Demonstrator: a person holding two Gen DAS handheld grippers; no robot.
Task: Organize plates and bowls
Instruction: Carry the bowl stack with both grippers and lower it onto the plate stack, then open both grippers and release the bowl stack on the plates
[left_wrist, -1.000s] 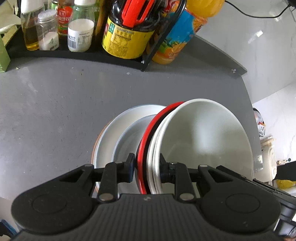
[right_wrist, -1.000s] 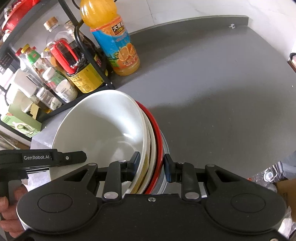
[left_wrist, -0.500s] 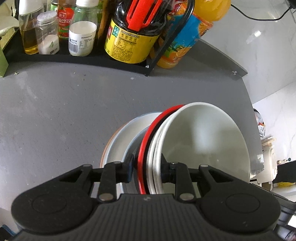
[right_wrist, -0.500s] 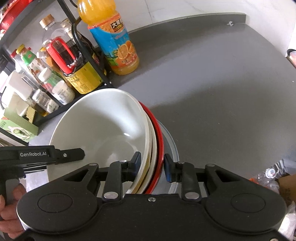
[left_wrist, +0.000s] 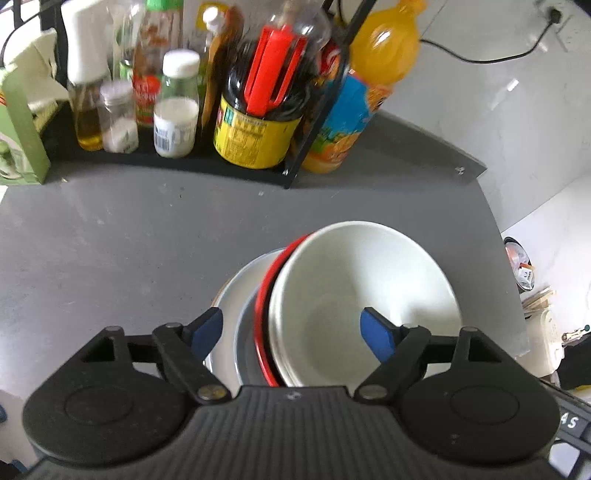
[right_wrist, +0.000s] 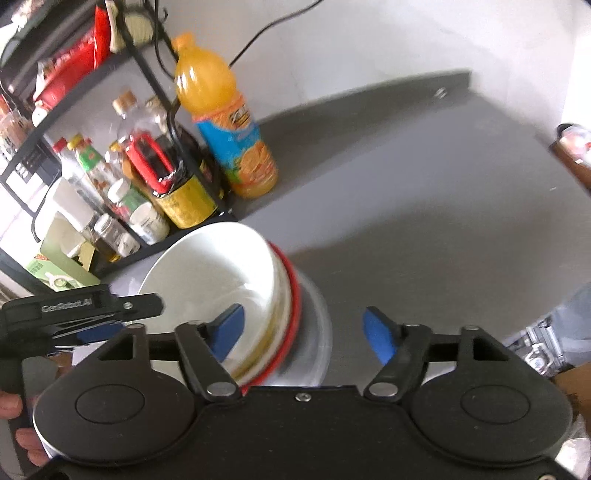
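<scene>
The white bowl (left_wrist: 364, 295) sits nested in a red-rimmed bowl (left_wrist: 263, 295) on grey plates (left_wrist: 231, 306), all stacked on the grey desk (left_wrist: 110, 236) near the bottle rack (left_wrist: 177, 162). Left gripper (left_wrist: 291, 332) and right gripper (right_wrist: 303, 330) flank the stack, fingers spread wide, holding nothing

orange juice bottle (left_wrist: 354, 92) | condiment rack (left_wrist: 177, 162) (crowded) | grey counter (left_wrist: 110, 240)

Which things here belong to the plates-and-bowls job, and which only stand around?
For the job: white bowl, red-rimmed dish, grey plate, left gripper, right gripper.

Standing around: orange juice bottle, yellow-labelled sauce jug, white-capped jar, black rack.
</scene>
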